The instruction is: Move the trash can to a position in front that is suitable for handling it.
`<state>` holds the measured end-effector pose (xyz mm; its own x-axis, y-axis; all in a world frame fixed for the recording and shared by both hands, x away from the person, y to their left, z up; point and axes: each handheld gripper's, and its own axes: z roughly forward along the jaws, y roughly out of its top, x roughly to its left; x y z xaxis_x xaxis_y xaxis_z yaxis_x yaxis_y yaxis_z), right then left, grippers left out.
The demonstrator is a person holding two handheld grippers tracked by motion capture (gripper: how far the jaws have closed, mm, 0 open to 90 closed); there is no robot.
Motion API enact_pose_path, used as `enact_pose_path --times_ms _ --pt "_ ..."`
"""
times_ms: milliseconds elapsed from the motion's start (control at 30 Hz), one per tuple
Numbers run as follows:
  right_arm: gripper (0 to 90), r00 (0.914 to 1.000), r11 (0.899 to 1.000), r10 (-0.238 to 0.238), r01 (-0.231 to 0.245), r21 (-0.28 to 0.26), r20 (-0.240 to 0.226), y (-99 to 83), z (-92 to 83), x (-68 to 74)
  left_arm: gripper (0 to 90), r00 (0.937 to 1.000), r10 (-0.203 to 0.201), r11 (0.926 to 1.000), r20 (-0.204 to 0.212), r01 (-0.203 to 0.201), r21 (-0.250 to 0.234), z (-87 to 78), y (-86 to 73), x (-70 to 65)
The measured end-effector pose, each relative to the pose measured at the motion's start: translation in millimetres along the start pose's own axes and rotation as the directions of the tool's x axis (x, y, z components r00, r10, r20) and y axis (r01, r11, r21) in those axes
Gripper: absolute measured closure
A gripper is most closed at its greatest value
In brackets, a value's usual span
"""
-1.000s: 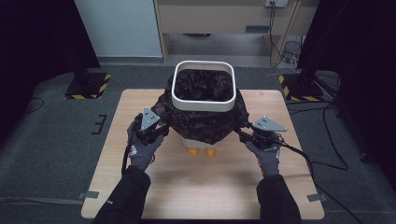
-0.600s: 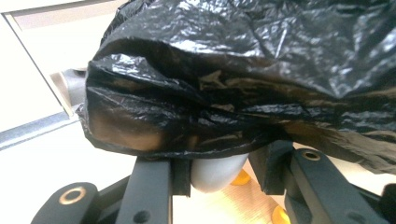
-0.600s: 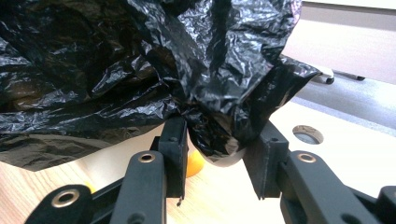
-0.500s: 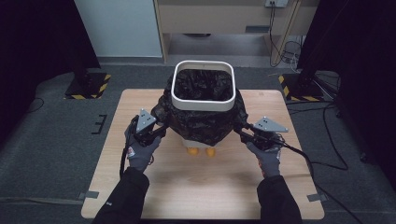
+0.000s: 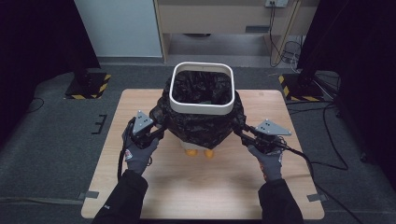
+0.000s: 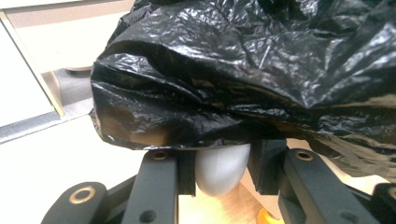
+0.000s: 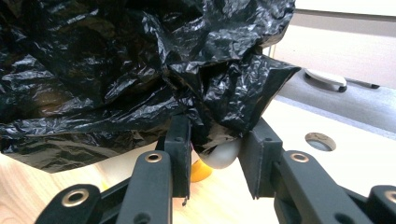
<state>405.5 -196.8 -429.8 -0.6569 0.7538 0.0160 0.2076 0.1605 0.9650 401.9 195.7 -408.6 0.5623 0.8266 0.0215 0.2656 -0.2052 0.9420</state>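
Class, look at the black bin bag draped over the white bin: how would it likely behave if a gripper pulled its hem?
The black bin bag is thin, crinkled film, so it would probably stretch and flop, not hold shape. Its glossy surface looks slippery. It may tear if yanked hard.

We are looking at a lab recording bay. Black curtains (image 5: 42,42), hazard-striped stand bases (image 5: 88,86) and trailing cables (image 5: 327,135) are surrounding the wooden table (image 5: 205,186).

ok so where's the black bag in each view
High view: the black bag sits centre, draped over the white bin rim.
Left gripper view: it hangs across the upper frame, above the tool's jaws.
Right gripper view: it covers the upper left, above the jaws.
Shared landmark: the orange feet under the bag.
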Motion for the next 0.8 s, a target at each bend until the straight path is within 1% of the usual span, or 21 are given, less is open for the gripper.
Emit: enact_pose_path --times_ms 100,133,167,200,267,300,367,400,467,500,567,667,733,800 --pt "67.3 1.0000 1.000 -0.003 0.003 0.001 -0.004 -0.1 -1.3 2.4 67.2 0.9999 -0.010 0.9999 0.001 0.010 -0.006 -4.5 -0.9 -0.3" --pt "67.4 0.9997 1.000 -0.025 0.025 0.010 -0.002 1.0 -2.2 6.1 67.2 0.9999 -0.016 0.9999 0.000 0.016 -0.004 -7.9 -1.8 0.7" --pt "67.4 0.9997 1.000 -0.025 0.025 0.010 -0.002 1.0 -2.2 6.1 67.2 0.9999 -0.016 0.9999 0.000 0.016 -0.004 -7.9 -1.8 0.7" --pt "67.5 0.9996 1.000 -0.026 0.026 0.011 -0.007 1.5 -2.8 7.7 67.2 0.9996 -0.026 0.9996 0.003 0.026 -0.011 -9.3 -2.6 1.4" --pt "67.7 0.9996 1.000 -0.020 0.020 0.009 -0.022 1.9 -4.8 12.9 67.1 0.9995 -0.031 0.9995 0.007 0.031 -0.005 -13.9 -4.5 3.0" --pt "67.7 0.9996 1.000 -0.020 0.020 0.009 -0.022 1.9 -4.8 12.9 67.1 0.9995 -0.032 0.9995 0.008 0.032 -0.002 -16.4 -5.5 3.3" --pt "67.7 0.9992 1.000 -0.020 0.020 0.000 -0.036 1.6 -7.3 19.7 67.1 0.9991 -0.040 0.9992 0.011 0.040 -0.001 -22.0 -7.6 3.5" --pt "67.7 0.9992 1.000 -0.020 0.020 0.000 -0.036 1.6 -7.3 19.7 67.1 0.9991 -0.042 0.9991 0.010 0.042 -0.001 -25.0 -8.7 3.5" --pt "67.8 0.9986 1.000 -0.014 0.014 -0.007 -0.052 0.4 -9.6 23.4 67.1 0.9986 -0.050 0.9987 0.015 0.050 0.000 -31.0 -10.6 3.7" --pt "67.8 0.9980 1.000 -0.010 0.009 -0.010 -0.063 -0.6 -12.0 27.7 67.1 0.9984 -0.054 0.9985 0.018 0.054 0.001 -36.4 -12.0 2.7" --pt "67.8 0.9978 1.000 -0.012 0.012 -0.010 -0.065 -0.9 -13.1 29.5 67.1 0.9981 -0.057 0.9983 0.020 0.057 0.001 -38.8 -12.6 1.9" --pt "67.8 0.9973 0.999 -0.038 0.038 0.002 -0.064 0.9 -17.1 35.2 67.1 0.9976 -0.065 0.9979 0.023 0.065 0.004 -45.5 -14.8 0.0" --pt "67.8 0.9964 1.000 -0.030 0.030 -0.003 -0.079 1.3 -22.2 39.3 67.1 0.9965 -0.077 0.9970 0.033 0.077 0.001 -49.4 -17.0 -0.6" --pt "67.8 0.9961 1.000 -0.031 0.031 -0.003 -0.083 1.4 -25.3 41.5 67.1 0.9951 -0.089 0.9960 0.044 0.089 -0.001 -53.0 -19.0 -2.1"
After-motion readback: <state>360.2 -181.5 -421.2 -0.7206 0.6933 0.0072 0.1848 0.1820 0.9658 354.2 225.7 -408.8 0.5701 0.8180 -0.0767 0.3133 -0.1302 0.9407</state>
